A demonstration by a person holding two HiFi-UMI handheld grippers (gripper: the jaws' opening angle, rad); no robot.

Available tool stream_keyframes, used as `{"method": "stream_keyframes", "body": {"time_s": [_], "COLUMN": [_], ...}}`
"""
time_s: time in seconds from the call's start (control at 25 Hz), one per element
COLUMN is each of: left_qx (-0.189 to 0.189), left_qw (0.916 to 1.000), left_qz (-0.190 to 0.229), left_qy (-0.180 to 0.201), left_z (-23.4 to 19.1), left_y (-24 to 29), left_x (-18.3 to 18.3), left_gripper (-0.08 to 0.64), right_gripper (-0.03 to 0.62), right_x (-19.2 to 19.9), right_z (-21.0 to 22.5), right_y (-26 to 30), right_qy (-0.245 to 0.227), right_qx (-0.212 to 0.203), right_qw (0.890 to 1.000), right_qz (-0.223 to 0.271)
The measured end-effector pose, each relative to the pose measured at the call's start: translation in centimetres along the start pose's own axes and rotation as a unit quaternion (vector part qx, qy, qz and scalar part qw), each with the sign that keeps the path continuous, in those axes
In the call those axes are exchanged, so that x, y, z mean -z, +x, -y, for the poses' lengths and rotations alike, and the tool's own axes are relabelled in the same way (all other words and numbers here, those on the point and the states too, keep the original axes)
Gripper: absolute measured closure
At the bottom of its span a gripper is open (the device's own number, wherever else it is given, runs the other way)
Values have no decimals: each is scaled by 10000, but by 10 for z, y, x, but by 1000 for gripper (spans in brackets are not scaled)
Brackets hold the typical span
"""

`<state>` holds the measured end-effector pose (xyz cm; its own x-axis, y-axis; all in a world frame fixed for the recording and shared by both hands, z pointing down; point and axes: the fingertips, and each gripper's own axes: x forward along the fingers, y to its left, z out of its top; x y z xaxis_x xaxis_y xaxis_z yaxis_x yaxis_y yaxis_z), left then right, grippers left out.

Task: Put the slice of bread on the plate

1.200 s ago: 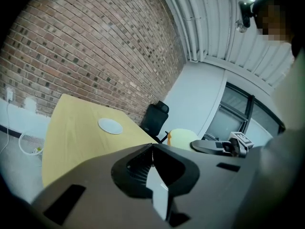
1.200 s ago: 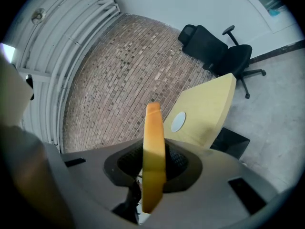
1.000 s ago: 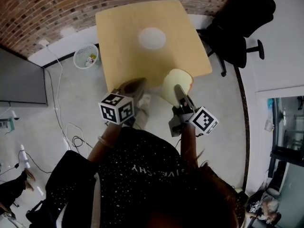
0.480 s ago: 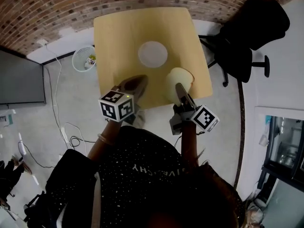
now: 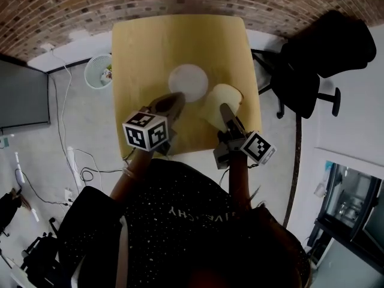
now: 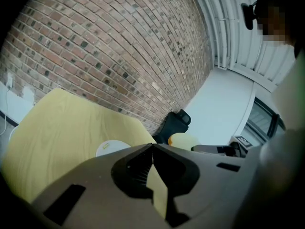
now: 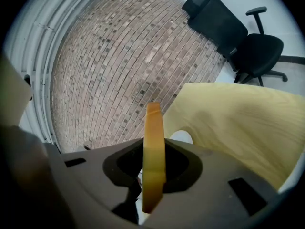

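A pale slice of bread [image 5: 219, 101] with a tan crust stands on edge between the jaws of my right gripper [image 5: 224, 109], which is shut on it. It hangs over the wooden table [image 5: 144, 47], just right of the round white plate [image 5: 188, 82]. In the right gripper view the bread [image 7: 154, 123] shows edge-on, with the plate [image 7: 184, 136] behind it. My left gripper [image 5: 174, 99] is shut and holds nothing, its tips at the plate's near edge. In the left gripper view its jaws meet in front of the plate [image 6: 111, 148], and the bread [image 6: 183, 140] shows to the right.
A black office chair [image 5: 324, 47] stands right of the table. A white waste bin [image 5: 97, 71] sits on the floor at the table's far left corner. A brick wall [image 5: 180, 2] runs behind. A dark screen [image 5: 24, 95] and cables lie at the left.
Both grippers have moved forward over the table toward the plate. The bread, held throughout, went from past the table's near edge to beside the plate.
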<state>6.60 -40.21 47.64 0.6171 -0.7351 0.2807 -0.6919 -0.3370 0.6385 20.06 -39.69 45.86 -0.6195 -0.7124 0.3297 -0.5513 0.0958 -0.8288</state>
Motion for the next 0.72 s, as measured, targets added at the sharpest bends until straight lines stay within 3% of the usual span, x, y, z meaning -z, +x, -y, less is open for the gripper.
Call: {"method": "stream_keyframes", "body": {"time_s": [0.28,0.44,0.72], "left_qx": [-71,-285,-791], "left_qw": [10000,9995,9967], "left_qz": [-59,-141,30], "left_qy": [-31,-24,-179], "left_z": [-7,-14,-31], "left_y": [21,19,-2], "left_x": [-1,10,16], "left_gripper": [549,549,549], "right_gripper": [500,500,500], "right_x": [-16,-14,6], "right_z": [13,25,26], "right_y": [23,46,105], "right_qy": [-105,-407,-896], "right_qx": [36,44,-62], "right_qw": [9994,9944,9737], "right_qz": [-314,-972,-2094]}}
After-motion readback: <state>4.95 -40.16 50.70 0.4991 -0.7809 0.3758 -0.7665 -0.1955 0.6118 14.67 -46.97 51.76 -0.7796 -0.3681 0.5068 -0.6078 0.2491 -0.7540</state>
